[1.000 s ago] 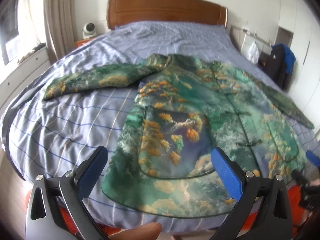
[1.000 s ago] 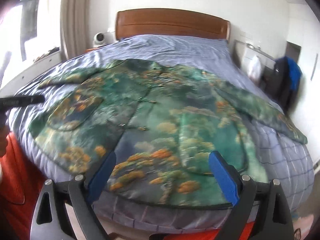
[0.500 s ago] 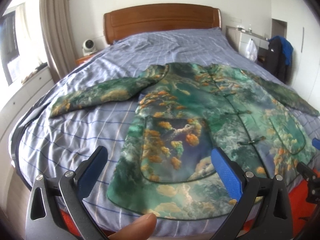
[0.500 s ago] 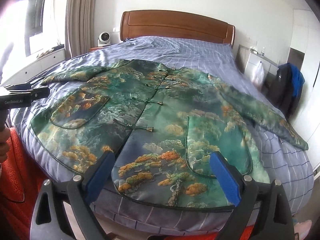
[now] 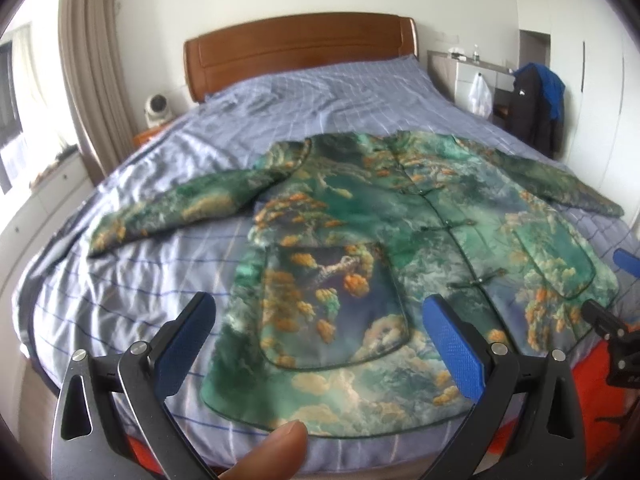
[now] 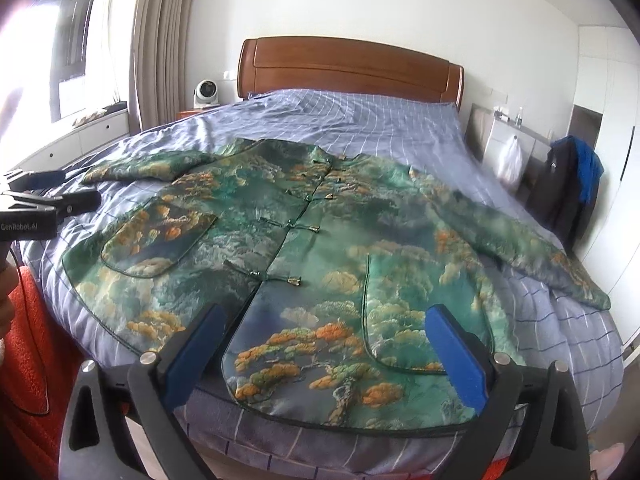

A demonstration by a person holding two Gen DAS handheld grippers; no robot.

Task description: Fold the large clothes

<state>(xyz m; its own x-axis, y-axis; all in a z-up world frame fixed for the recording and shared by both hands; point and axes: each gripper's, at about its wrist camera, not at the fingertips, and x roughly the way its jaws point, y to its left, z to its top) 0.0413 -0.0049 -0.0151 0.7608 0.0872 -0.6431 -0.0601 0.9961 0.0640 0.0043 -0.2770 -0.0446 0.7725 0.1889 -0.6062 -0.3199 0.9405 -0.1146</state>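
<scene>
A large green jacket point(image 5: 400, 248) with an orange and blue tree print lies flat, front up and buttoned, on the bed, sleeves spread to both sides. It also shows in the right wrist view point(image 6: 320, 260). My left gripper point(image 5: 320, 344) is open and empty, held above the jacket's hem at its left pocket. My right gripper point(image 6: 324, 352) is open and empty, above the hem at the right pocket. The right gripper's tip shows at the right edge of the left wrist view point(image 5: 616, 320); the left gripper shows at the left edge of the right wrist view point(image 6: 44, 204).
The bed point(image 5: 120, 288) has a blue checked sheet and a wooden headboard point(image 5: 300, 52). A white fan point(image 5: 158, 110) stands at its far left. A dark coat point(image 5: 536, 108) hangs at the right by a cabinet. Curtains and a window sill run along the left.
Both grippers have risen and drawn back from the jacket's hem, so more of the bed and room shows. The jacket has not moved. Both stay open.
</scene>
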